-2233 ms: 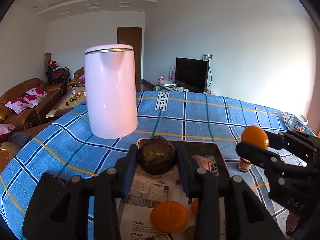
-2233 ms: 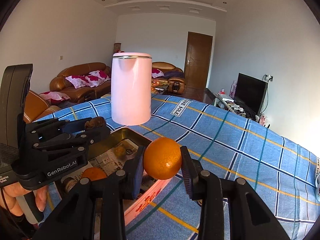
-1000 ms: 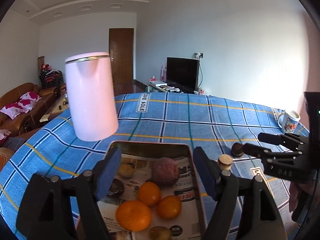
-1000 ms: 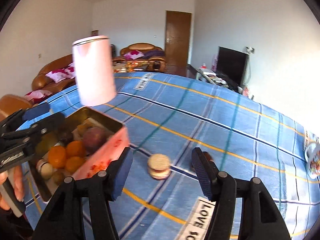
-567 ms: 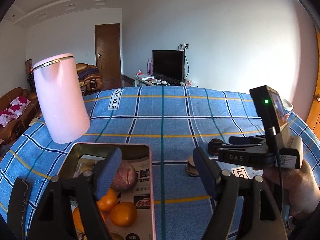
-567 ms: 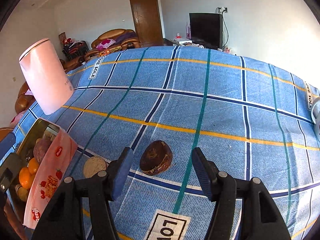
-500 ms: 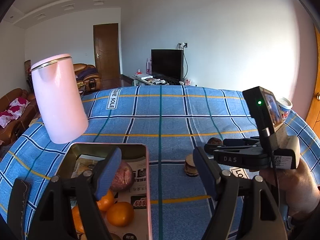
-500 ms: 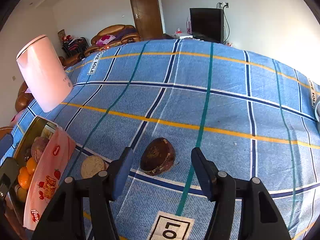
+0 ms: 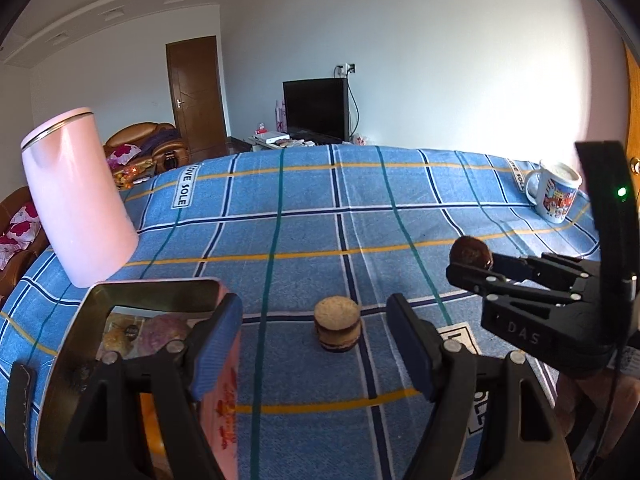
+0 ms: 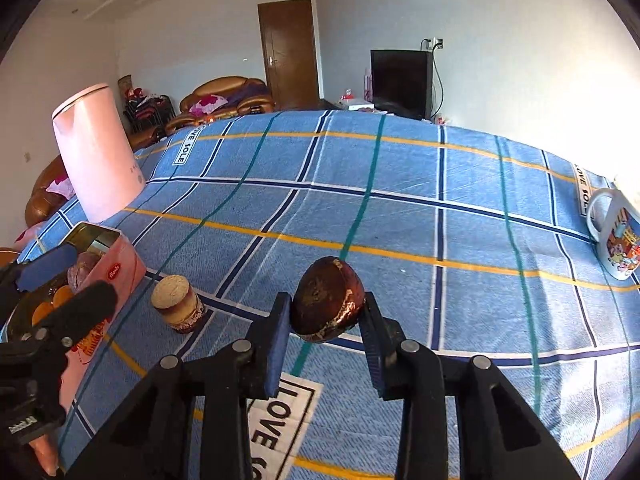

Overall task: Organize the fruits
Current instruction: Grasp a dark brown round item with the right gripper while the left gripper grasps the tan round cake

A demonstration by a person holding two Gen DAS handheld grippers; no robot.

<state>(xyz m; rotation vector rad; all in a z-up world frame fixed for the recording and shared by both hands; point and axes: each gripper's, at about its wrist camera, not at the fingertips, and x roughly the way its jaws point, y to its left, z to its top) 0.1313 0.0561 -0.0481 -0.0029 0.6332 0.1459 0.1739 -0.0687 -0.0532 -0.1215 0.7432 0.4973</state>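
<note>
Taking the tin [image 9: 132, 288] as the landmark and reading from there rightward: it sits at the near left of the blue checked tablecloth [image 9: 304, 216], open, with oranges [image 10: 60, 296] and a purplish fruit [image 9: 164, 330] inside. Just behind it stands the pink kettle [image 9: 76, 200]. The left gripper [image 9: 314, 334] hangs beside the tin's right wall, jaws wide apart and gripping nothing. A small round sandwich biscuit [image 9: 338, 326] lies on the cloth straight ahead of it, a little to the tin's right.

Further right again, well clear of the tin, the right gripper [image 10: 326, 316] is closing its jaws on a dark brown, shrivelled round fruit [image 10: 326, 306]. The pads touch both its flanks. Whether the fruit has left the cloth I cannot tell. A printed mug [image 10: 618, 240] stands at the far right edge.

The tin lies to the right gripper's left, so I reckon the carry must pass over or around the biscuit.

Two seconds ago both grippers held fruit over the tin. A second ago the right jaws stood wide around the biscuit.
</note>
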